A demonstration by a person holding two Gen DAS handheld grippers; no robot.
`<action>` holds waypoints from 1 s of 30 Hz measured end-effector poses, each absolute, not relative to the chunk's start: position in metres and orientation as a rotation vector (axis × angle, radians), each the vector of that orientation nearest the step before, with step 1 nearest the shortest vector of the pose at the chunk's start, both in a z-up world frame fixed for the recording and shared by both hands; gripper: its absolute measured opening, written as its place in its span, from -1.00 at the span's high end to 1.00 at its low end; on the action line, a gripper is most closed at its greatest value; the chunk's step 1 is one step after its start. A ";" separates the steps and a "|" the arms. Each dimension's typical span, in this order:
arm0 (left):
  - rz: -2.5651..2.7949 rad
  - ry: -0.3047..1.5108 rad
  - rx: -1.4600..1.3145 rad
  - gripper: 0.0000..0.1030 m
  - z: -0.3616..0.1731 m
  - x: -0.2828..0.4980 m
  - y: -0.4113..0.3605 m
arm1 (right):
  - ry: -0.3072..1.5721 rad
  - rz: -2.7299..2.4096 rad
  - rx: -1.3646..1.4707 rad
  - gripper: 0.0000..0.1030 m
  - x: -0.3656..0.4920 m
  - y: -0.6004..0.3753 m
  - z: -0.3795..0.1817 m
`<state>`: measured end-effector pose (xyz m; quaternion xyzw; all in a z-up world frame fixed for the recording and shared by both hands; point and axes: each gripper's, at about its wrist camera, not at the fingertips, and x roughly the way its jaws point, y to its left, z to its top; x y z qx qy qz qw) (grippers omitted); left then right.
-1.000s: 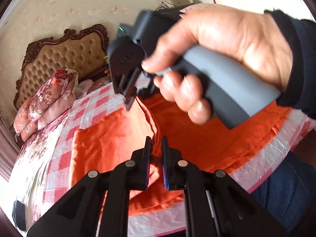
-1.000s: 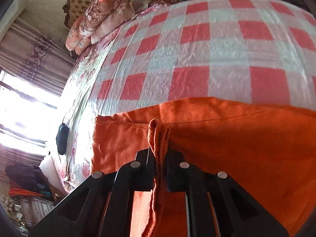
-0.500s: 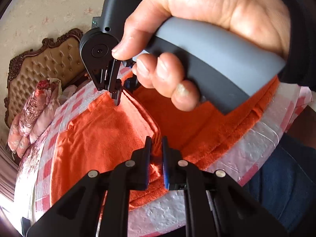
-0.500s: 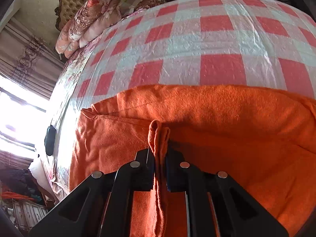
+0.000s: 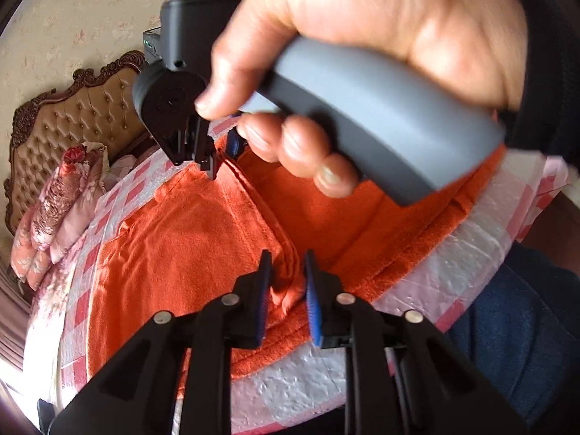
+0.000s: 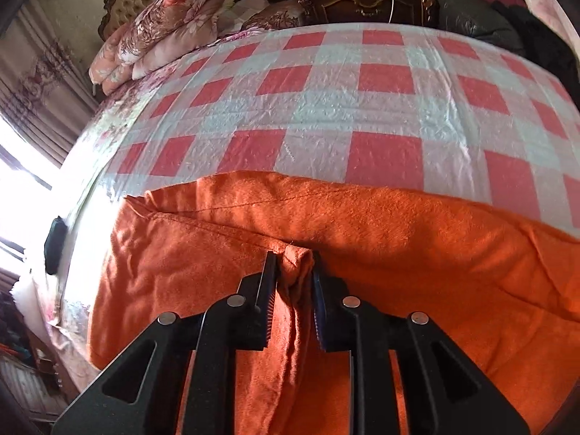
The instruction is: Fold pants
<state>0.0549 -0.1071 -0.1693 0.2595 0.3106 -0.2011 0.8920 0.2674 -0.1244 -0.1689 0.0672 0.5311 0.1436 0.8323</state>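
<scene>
Both tongs (image 5: 287,272) (image 6: 294,272) slightly parted around orange pants (image 6: 398,224) fold.

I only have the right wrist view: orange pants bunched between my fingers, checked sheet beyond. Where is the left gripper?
Observer: The left gripper is at the near edge of the pants, just above a bare strip of checked sheet.
Operator: Is it clamped?
Observer: No. Its jaws stand apart, and a raised fold sits loosely between them.
Operator: Same fold as mine?
Observer: Yes. The ridge runs from there straight up to the right gripper, near the far edge.
</scene>
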 end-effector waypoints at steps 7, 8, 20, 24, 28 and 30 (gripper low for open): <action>-0.232 0.502 0.222 0.17 -0.118 0.052 -0.015 | 0.927 0.131 0.069 0.02 0.229 -0.145 -0.137; -0.200 0.518 0.197 0.17 -0.119 0.059 0.000 | 0.901 0.127 0.054 0.02 0.218 -0.145 -0.134; -0.159 0.731 -0.016 0.46 -0.134 0.122 0.078 | 0.903 0.189 -0.057 -0.51 0.154 -0.095 -0.153; -0.140 0.842 -0.059 0.62 -0.156 0.149 0.087 | 0.919 0.192 -0.095 -0.70 0.150 -0.088 -0.158; -0.141 0.860 -0.040 0.66 -0.166 0.148 0.093 | 0.913 0.174 -0.150 -0.70 0.147 -0.081 -0.160; -0.136 0.852 -0.025 0.66 -0.166 0.147 0.092 | 0.900 0.168 -0.177 -0.71 0.145 -0.078 -0.161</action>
